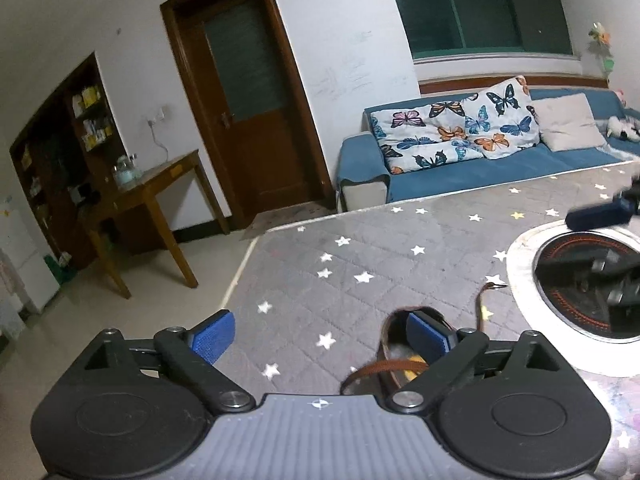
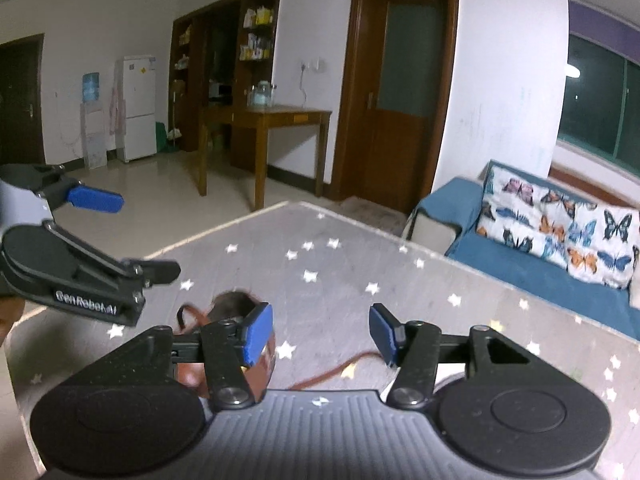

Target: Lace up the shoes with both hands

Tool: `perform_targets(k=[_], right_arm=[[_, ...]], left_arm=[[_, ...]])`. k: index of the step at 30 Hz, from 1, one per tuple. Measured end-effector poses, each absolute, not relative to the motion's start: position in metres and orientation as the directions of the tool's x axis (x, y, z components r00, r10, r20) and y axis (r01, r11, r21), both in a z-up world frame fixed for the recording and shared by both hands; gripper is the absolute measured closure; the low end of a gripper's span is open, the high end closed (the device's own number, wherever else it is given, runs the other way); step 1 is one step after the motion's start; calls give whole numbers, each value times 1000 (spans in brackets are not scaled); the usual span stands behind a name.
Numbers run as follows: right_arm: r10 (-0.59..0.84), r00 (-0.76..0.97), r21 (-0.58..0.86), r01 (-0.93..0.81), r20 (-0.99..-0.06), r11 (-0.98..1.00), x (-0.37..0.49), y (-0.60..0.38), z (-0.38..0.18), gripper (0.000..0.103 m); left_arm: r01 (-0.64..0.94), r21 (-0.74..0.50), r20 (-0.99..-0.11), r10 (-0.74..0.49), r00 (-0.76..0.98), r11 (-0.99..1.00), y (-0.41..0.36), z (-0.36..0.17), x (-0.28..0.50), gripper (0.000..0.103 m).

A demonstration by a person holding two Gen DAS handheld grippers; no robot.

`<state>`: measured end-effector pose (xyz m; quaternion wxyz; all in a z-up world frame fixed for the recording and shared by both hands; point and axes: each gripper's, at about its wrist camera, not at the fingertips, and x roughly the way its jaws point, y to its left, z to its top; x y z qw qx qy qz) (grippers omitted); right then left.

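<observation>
A brown leather shoe lies on the grey star-patterned cloth, its opening facing up. In the left wrist view it sits just behind my left gripper's right pad. Its brown lace trails loose toward the round hotplate. My left gripper is open wide, with only cloth between its pads. In the right wrist view the shoe lies behind the left pad, and the lace runs over the cloth below my right gripper, which is open and holds nothing. The left gripper hovers at the left, above the shoe.
A round black hotplate with a pale rim is set into the table right of the shoe. The table's far edge drops to a tiled floor. Beyond stand a blue sofa, a wooden side table and a brown door.
</observation>
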<state>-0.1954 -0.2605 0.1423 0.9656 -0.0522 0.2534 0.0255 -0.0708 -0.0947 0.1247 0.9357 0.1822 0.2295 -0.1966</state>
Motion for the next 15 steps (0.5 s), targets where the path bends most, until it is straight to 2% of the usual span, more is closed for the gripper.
perform_targets(k=[8,13,15], right_arm=[[50,847,-53,-92,-528,994,-208,-251,127,39],[60,842,-32,-91,-536,995,-215,-247,118,36],[61,839,-26,-90,-540,996,-218,-245,116,30]], left_arm=[[445,202,-542,-279,793,873,-88,116,-86,0],[440,163,-568,-280,774,883,-84,111,-98,0],[432,157,-578,-272,769,888,-83,108,-101,0]])
